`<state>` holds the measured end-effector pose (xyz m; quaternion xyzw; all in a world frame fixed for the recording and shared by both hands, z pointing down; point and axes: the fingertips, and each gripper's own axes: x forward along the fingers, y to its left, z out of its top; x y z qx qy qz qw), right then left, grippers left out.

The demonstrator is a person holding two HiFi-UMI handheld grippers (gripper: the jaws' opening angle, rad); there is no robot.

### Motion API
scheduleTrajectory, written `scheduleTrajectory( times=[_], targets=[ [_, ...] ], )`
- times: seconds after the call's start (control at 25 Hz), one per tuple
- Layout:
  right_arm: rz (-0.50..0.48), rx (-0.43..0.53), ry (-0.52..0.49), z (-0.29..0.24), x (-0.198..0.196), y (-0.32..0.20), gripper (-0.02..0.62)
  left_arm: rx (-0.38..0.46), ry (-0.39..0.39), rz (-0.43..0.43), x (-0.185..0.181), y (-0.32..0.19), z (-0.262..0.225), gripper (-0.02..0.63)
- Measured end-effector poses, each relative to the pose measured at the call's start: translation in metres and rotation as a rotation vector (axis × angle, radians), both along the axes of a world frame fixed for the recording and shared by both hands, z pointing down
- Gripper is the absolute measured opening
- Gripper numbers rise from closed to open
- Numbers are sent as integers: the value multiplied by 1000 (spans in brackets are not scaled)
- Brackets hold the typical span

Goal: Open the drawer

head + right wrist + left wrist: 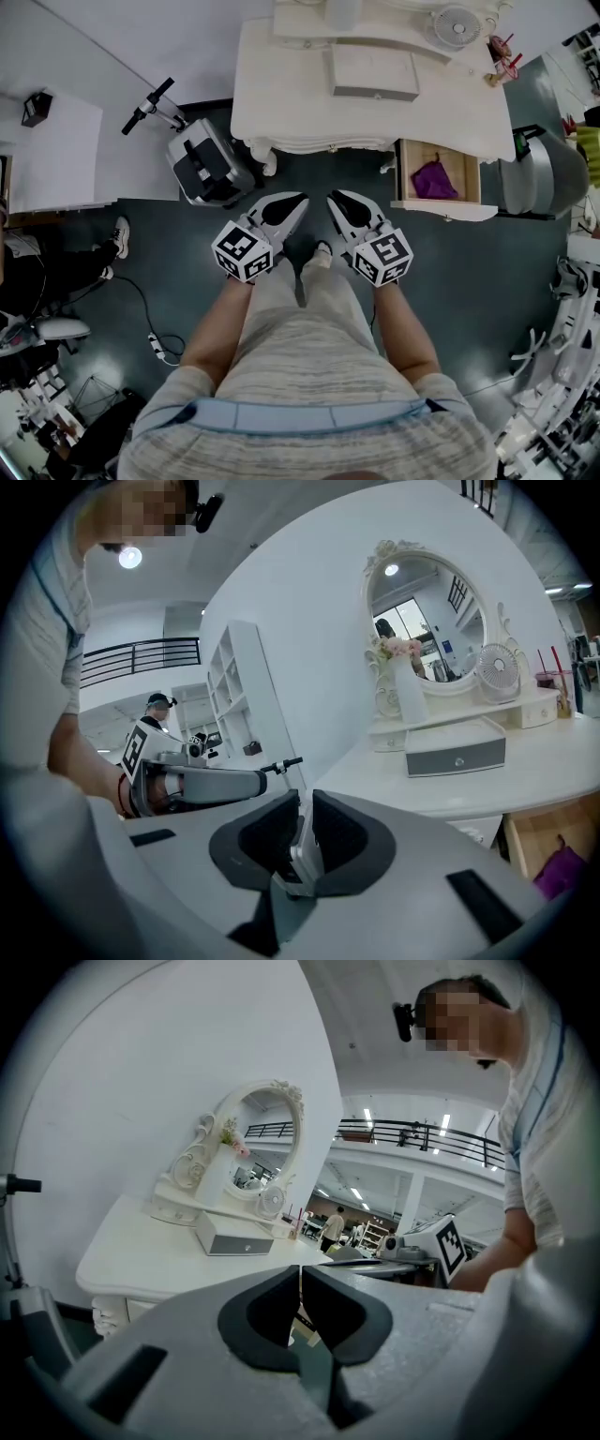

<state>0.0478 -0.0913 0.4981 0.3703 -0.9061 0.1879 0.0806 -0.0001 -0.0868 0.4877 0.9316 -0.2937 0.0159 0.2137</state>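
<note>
**Drawer out, both grippers hanging back**

The person stands square to the table (281, 89), which sits at twelve o'clock. The drawer (442, 210) is at about one o'clock from the grippers, at the table's right end. It stands pulled well out, with a white front and bare wood-coloured walls, and a crumpled purple cloth (433, 178) lies inside. To my eye the job looks done.

That would explain the hands. The left gripper (292, 204) and the right gripper (336, 201) sit side by side at waist level, tips angled toward each other. Both are well apart from the table and touch nothing. The left jaws are pressed together with nothing in them, and the right jaws are closed and empty too. It reads as a rest pose, not a reach.

Now the surfaces. The grippers are matt grey moulded shells with dark, soft-looking pads, and each carries a marker cube at the back. The table is glossy white with a scalloped, carved edge and curved legs. An ornate oval mirror (427, 635) rises at its back. On top, at twelve, lies a flat grey box (373, 73) with a small round knob. At ten o'clock a scooter (204, 161) rests on the dark floor.
</note>
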Motion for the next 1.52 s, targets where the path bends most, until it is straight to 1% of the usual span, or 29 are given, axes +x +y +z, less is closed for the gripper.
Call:
scheduleTrajectory(
  times=[0.16,0.24,0.44,0.6,1.08,1.36,1.52],
  targets=[
    [2,-12,13,13,-7,-9,19,-11,0,-8,-7,-11,11,20],
    [0,-22,18,19,-10,-14,65,-15,1,-11,-9,-15,15,20],
    [11,-37,34,35,-15,-30,91,-25,2,-5,-11,-24,25,20],
    [45,-63,46,53,-15,-42,112,-56,0,-2,-12,-26,40,20],
    [146,-141,148,117,3,-87,120,-112,-11,19,-13,-44,75,20],
    [184,-177,216,155,10,-112,124,-140,-23,12,-25,-48,90,20],
    [218,-211,265,179,17,-122,138,-159,-25,2,-31,-50,98,20]
  ],
)
